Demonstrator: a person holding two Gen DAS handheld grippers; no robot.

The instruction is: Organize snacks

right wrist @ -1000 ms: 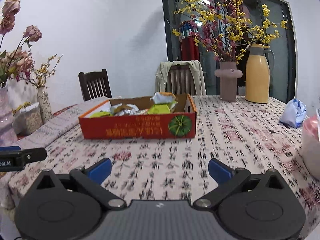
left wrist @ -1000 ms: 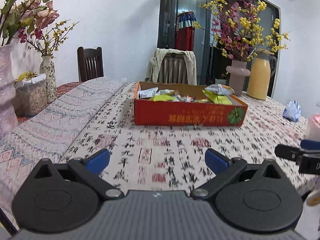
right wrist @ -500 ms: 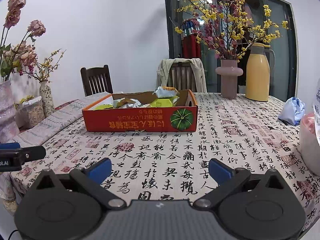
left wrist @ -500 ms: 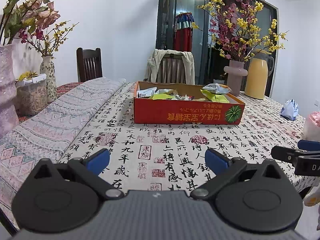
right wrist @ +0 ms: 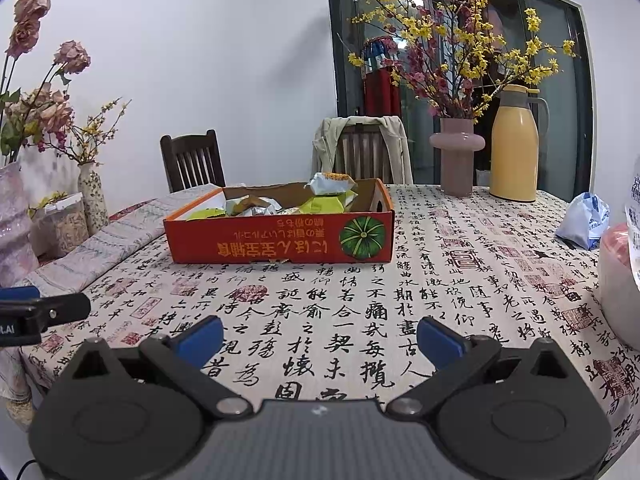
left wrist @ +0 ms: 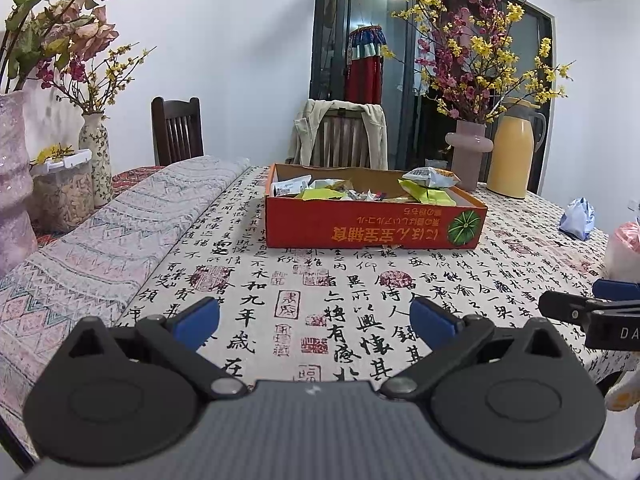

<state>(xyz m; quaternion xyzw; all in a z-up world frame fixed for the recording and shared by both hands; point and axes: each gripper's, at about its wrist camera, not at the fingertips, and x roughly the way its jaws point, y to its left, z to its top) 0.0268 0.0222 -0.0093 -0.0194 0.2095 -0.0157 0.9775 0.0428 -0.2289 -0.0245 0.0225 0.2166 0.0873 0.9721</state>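
Note:
A red cardboard box (left wrist: pixel 372 226) with a pumpkin picture stands on the calligraphy tablecloth and holds several snack packets (left wrist: pixel 430 184). It also shows in the right wrist view (right wrist: pixel 280 240), with packets (right wrist: pixel 330 190) piled inside. My left gripper (left wrist: pixel 314 322) is open and empty, low over the near table edge, well short of the box. My right gripper (right wrist: pixel 320 340) is open and empty, also near the front edge. Each gripper's tip shows at the side of the other's view.
A pink vase with flowering branches (right wrist: pixel 456 156) and a yellow thermos (right wrist: pixel 514 144) stand at the back right. A blue-white bag (right wrist: pixel 584 222) and a pink-white bag (right wrist: pixel 620 280) lie at the right. Vases (left wrist: pixel 94 160) and a jar (left wrist: pixel 62 192) stand left. Chairs (left wrist: pixel 344 138) stand behind the table.
Both grippers have drawn back from the box and tilted up a little, so the box looks smaller and farther. Both stay open and empty.

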